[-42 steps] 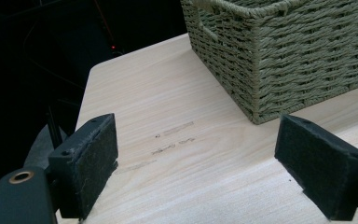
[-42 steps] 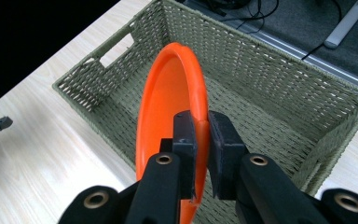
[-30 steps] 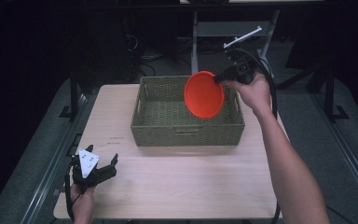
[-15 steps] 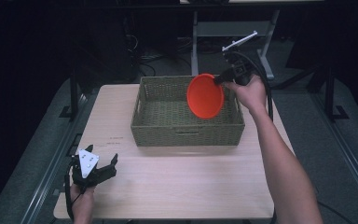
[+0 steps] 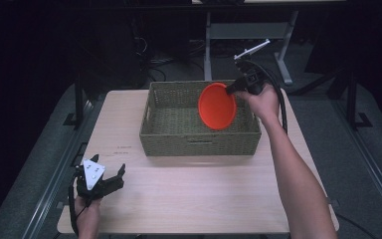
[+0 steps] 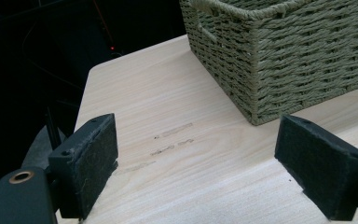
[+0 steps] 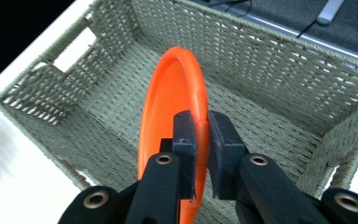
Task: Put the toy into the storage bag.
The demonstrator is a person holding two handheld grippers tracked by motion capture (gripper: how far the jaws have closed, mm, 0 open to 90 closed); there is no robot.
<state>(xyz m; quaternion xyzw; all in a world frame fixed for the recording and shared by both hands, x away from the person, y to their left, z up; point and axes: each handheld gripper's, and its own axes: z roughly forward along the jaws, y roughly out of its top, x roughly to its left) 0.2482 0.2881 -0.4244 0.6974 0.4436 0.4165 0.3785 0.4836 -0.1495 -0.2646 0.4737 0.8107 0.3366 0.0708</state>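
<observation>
An orange plate (image 5: 218, 106) (image 7: 170, 109) hangs on edge over the woven basket (image 5: 154, 132) (image 7: 279, 56), inside its right half. My right gripper (image 5: 230, 89) (image 7: 200, 135) is shut on the plate's rim, and its black pads pinch the rim from both sides. At the table's near left corner my left gripper (image 5: 110, 179) (image 6: 196, 172) rests low over the wood. Its jaws stand wide apart with nothing between them, and its view looks across bare wood toward the basket's near corner (image 6: 261, 70).
The light wooden table (image 5: 199, 199) carries the basket at its far middle. A metal stand (image 5: 248, 35) and cables sit on the dark floor behind. The person's right forearm (image 5: 293, 174) crosses the table's right side.
The right gripper has carried the orange plate downward, lower toward the basket. The left gripper has kept still.
</observation>
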